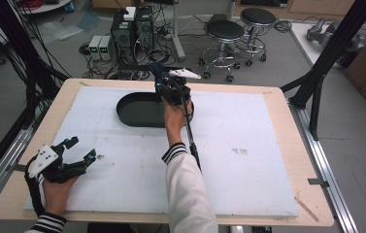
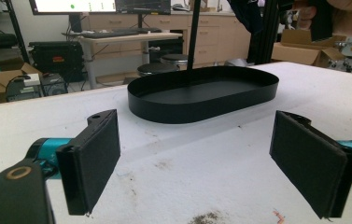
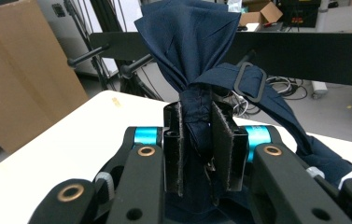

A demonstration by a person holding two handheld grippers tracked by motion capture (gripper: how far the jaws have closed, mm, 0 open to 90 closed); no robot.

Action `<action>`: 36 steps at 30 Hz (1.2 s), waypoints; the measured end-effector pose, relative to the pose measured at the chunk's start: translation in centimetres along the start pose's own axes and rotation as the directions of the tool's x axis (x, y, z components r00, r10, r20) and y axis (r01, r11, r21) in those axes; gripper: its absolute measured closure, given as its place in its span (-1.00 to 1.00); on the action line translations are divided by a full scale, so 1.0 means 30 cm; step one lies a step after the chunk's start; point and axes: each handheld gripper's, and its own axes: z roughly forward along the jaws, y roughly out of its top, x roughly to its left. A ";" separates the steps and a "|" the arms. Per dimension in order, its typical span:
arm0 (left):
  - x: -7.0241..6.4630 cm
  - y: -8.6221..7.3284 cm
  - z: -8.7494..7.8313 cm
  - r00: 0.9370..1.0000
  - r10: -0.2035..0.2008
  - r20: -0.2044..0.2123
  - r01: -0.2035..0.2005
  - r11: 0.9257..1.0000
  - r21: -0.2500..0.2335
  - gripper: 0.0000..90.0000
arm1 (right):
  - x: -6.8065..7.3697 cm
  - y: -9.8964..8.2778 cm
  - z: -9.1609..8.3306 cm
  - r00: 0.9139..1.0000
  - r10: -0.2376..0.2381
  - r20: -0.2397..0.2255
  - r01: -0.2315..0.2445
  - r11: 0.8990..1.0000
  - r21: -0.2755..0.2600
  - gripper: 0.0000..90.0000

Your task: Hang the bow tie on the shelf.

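A navy folding umbrella [image 3: 197, 60] is being pinched upright between the pads of the right tool [image 3: 197, 154], which is hanging at the far side of the bench [image 1: 268, 145], over the right end of the black oval tray [image 1: 134, 110]. The folded canopy is bunching above the pads, and its strap with a plastic buckle [image 3: 249, 82] is dangling loose down the right side.

The grip is sitting on soft fabric rather than on anything rigid, so the bundle is likely to slide or twist between the pads if the hand is tipped quickly. The loose strap is at risk of snagging on the tray's thin wall as the umbrella goes down, which could drag the light tray across the white mat [image 1: 248, 184]. Letting go too high could see the umbrella landing on the rim and rolling out onto the bench.

On the near left corner, the left tool [image 1: 81, 150] is resting with its jaws spread wide and nothing between them, well apart from the tray; from there it is too far away to steady the tray should it shift.
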 end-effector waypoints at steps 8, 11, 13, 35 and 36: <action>0.000 0.000 0.000 1.000 0.000 0.000 0.000 1.000 0.001 -0.63 | -0.009 0.006 0.026 1.000 0.002 0.010 -0.002 1.000 0.013 0.67; 0.000 0.000 0.000 1.000 0.000 0.000 0.000 1.000 0.000 -0.63 | -0.011 0.005 0.040 1.000 0.001 0.013 -0.002 1.000 0.019 0.67; 0.000 0.000 0.000 1.000 0.000 0.000 0.000 1.000 0.000 -0.63 | -0.012 0.003 0.047 1.000 0.000 0.015 -0.001 1.000 0.023 0.67; -0.001 0.000 0.001 1.000 0.001 -0.001 -0.001 1.000 -0.003 -0.63 | -0.043 -0.019 0.080 1.000 -0.024 0.018 0.022 0.994 0.111 0.67; -0.001 0.000 0.000 1.000 0.001 0.000 -0.001 1.000 -0.002 -0.63 | -0.041 -0.020 0.081 0.999 -0.028 0.016 0.025 0.993 0.117 0.67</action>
